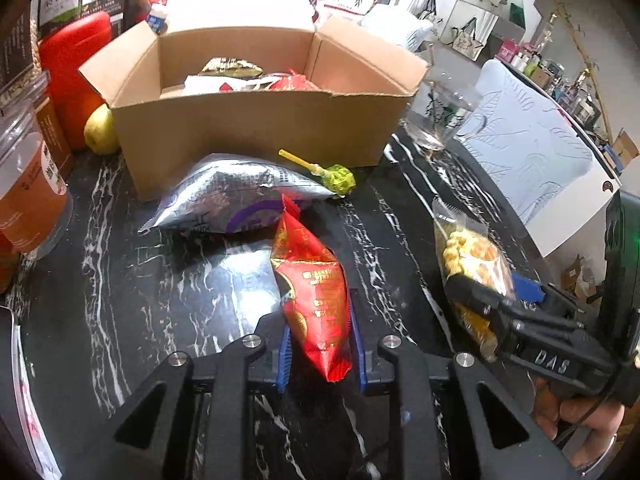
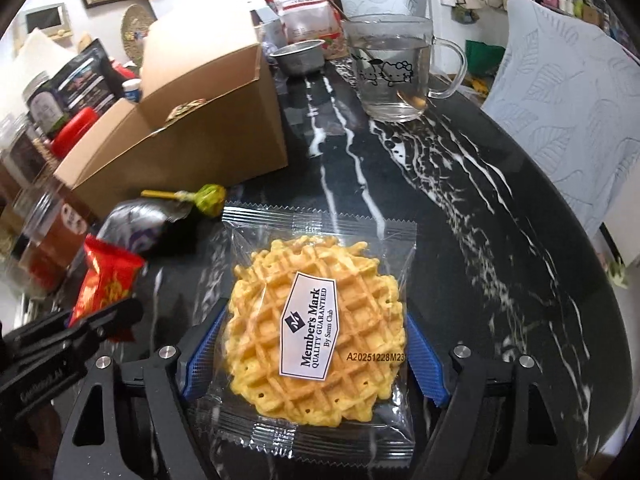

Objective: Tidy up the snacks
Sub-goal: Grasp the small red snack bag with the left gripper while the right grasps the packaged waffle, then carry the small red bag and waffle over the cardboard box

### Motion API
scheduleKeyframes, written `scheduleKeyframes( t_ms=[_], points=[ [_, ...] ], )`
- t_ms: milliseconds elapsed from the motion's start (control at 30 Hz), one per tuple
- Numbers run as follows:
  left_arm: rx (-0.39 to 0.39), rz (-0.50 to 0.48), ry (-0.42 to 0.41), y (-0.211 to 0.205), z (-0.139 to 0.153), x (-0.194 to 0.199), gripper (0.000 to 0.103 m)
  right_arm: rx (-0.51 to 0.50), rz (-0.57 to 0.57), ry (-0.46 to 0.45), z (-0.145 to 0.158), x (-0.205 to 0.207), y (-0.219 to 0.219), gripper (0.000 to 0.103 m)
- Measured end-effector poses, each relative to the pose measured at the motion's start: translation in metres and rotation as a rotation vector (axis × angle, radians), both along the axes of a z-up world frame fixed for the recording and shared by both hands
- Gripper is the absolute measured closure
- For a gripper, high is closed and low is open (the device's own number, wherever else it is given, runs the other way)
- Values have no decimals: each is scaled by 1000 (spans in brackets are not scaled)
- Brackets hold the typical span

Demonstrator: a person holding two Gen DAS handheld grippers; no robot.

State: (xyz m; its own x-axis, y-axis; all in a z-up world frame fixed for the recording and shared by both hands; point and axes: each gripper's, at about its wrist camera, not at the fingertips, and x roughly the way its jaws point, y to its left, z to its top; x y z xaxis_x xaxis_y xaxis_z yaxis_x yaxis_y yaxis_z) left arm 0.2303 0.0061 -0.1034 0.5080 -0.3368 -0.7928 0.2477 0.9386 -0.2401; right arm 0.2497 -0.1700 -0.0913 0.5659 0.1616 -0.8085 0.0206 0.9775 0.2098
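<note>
While several snacks already sit inside the cardboard box (image 1: pixel 256 120), the sorting looks only partly done: four more are outside it on the black marble counter (image 1: pixel 132 280).

Nearest, the left gripper (image 1: pixel 320 356) has its blue-padded jaws closed narrowly around the lower end of a red snack packet (image 1: pixel 312 292), pinching it on both sides. The packet's upper end points away toward the box.

To its right, the right gripper (image 2: pixel 312 360) has its jaws spread fairly wide, one on each edge of a clear-wrapped waffle (image 2: pixel 316 332). The pads touch the wrapper's sides; whether they grip firmly or only rest against it cannot be told. The left camera shows the waffle tilted up off the counter, which suggests it is held.

Just beyond the red packet lies a silver bag (image 1: pixel 236 196), flat on the counter against the front wall of the box. A green lollipop (image 1: pixel 338 178) rests at the bag's far right corner, beside the box.

Farther back, the box stands open with its flaps up, holding at least a white, a red and a gold-wrapped item. A glass mug (image 2: pixel 392 68) stands to its right.

Judging by this, the two gripped snacks, the silver bag and the lollipop are left to go in.
</note>
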Motion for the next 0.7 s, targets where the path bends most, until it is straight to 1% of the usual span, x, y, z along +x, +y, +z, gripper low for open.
scheduleKeyframes(
  t_ms=[100, 167, 400, 700],
  points=[
    [-9, -7, -23, 6, 9, -12, 80, 14, 18, -14, 4, -13, 7, 22],
    [-14, -11, -35, 6, 12, -13, 80, 22, 30, -24, 8, -19, 10, 22],
    [-24, -9, -90, 14, 32, -33, 80, 38, 74, -81, 28, -39, 26, 22],
    [-44, -3, -185, 26, 69, -41, 80, 42, 118, -161, 60, -43, 40, 22]
  ],
)
